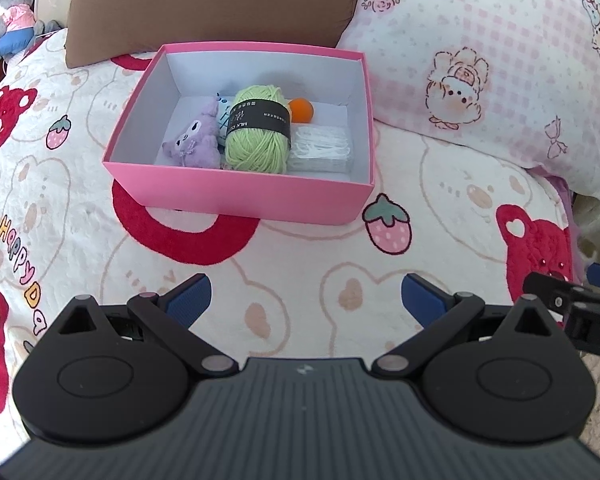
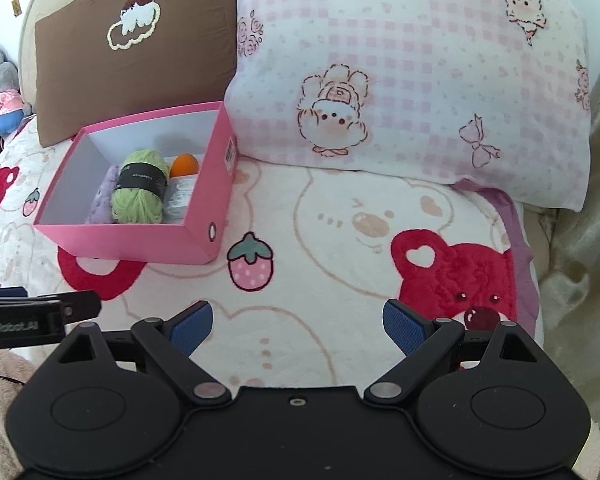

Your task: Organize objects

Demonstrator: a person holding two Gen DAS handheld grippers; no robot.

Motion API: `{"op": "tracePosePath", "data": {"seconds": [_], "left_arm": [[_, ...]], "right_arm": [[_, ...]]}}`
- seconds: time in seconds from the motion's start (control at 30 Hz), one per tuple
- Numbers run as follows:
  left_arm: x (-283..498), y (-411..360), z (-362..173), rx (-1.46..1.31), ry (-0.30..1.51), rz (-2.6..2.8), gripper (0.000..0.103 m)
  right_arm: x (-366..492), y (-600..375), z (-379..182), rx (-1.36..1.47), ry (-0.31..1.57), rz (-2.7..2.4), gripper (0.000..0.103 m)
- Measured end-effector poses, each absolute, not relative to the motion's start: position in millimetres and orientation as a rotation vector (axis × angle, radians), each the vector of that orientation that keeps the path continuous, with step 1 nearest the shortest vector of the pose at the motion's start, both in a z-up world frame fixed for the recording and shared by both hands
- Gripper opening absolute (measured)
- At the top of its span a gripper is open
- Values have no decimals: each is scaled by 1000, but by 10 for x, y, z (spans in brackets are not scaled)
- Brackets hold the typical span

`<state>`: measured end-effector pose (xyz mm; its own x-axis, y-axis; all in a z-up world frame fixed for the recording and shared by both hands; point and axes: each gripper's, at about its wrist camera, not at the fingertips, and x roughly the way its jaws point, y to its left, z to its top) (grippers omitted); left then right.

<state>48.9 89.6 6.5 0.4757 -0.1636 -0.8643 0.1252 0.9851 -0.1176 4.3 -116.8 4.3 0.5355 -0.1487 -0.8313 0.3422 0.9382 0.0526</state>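
Note:
A pink box (image 1: 236, 194) (image 2: 140, 242) with a white inside sits on the bed blanket. Inside it lie a green yarn ball (image 1: 258, 130) (image 2: 140, 190) with a black band, a purple plush toy (image 1: 194, 140) (image 2: 102, 200), an orange ball (image 1: 301, 110) (image 2: 184, 165) and a clear packet of white items (image 1: 320, 150) (image 2: 180, 196). My left gripper (image 1: 306, 300) hovers open over the blanket, in front of the box. My right gripper (image 2: 298, 326) is open too, to the right of the box, with nothing between its blue pads (image 2: 192, 328).
A brown cushion (image 1: 212, 4) (image 2: 140, 60) stands behind the box and a pink checked pillow (image 1: 480, 76) (image 2: 412, 80) lies to its right. Stuffed toys (image 1: 8, 12) sit at the far left. The blanket (image 1: 300, 248) has bears and strawberries printed on it.

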Motion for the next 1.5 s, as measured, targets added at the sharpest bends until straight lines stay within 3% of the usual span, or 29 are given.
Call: {"op": "tracePosePath", "data": {"seconds": [1.5], "left_arm": [[328,847,73,-28,1088,-189,103]], "right_arm": [[-63,-1093,22,186,968,-309,94]]}}
